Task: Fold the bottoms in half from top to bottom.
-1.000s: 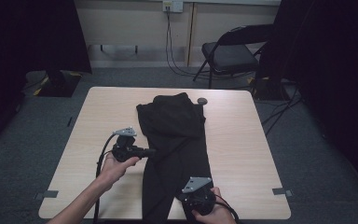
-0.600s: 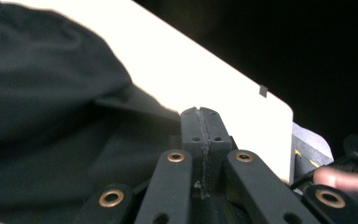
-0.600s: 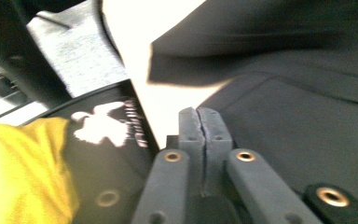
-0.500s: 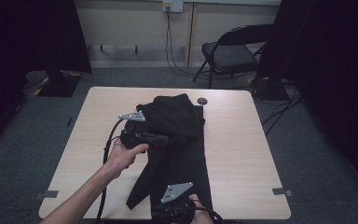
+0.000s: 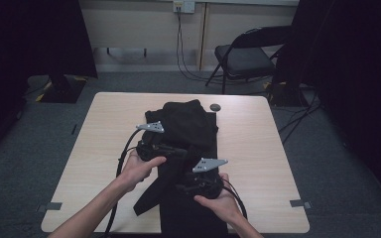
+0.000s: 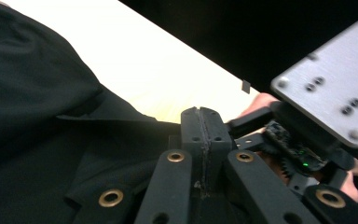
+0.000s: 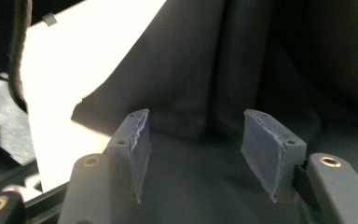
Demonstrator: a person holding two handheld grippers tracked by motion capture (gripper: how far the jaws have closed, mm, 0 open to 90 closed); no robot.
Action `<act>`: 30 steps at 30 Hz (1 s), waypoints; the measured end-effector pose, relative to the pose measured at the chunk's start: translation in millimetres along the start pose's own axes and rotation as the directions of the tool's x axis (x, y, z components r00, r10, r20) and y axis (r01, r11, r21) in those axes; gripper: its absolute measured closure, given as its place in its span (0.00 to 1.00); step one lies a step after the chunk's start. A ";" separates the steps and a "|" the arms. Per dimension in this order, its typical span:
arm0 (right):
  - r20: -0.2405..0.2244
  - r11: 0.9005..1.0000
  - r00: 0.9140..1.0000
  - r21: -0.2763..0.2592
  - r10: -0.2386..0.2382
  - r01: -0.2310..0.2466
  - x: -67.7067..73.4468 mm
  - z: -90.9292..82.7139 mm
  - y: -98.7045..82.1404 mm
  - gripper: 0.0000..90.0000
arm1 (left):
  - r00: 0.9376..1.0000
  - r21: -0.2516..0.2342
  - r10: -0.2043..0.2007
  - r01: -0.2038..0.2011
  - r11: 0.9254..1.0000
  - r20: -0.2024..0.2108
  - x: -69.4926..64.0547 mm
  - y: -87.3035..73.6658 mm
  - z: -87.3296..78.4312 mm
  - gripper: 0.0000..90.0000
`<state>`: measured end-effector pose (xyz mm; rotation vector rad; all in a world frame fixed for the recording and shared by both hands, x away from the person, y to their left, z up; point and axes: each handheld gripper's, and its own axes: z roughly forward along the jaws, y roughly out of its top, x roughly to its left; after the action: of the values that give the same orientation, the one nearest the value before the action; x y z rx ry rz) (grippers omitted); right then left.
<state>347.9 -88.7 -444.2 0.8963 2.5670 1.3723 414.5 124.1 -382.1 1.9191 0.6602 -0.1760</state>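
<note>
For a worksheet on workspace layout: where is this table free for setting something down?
Bare light wooden table lies left of the black folded garment, and right of it, beyond the small dark disc. The near middle is crowded by the left gripper and right gripper.

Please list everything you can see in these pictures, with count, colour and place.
garment: one, black, bunched at the table's middle, a strip trailing to the near edge
disc: one, small, dark, on the table by the garment's far right corner
table: one, light wood, centre of the room
chair: one, black, folding, behind the table at the right
tape marks: two, grey, on the carpet by the table's near corners
socket: one, pale, on the far wall, cables hanging down
left hand-held gripper: one, black, jaws shut, over the garment
right hand-held gripper: one, black, jaws just opened, nothing between them, garment below
hands: two, holding the grippers
</note>
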 end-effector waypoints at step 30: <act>0.028 0.997 0.997 -0.003 0.075 -0.075 34.6 -136.7 -69.5 1.00 | 0.978 0.064 -0.020 0.034 0.997 -0.208 32.2 -34.0 7.5 0.56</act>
<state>240.8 -199.1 -411.8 1.0146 2.5354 1.3701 425.0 139.4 -425.7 2.0107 0.8283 -0.0147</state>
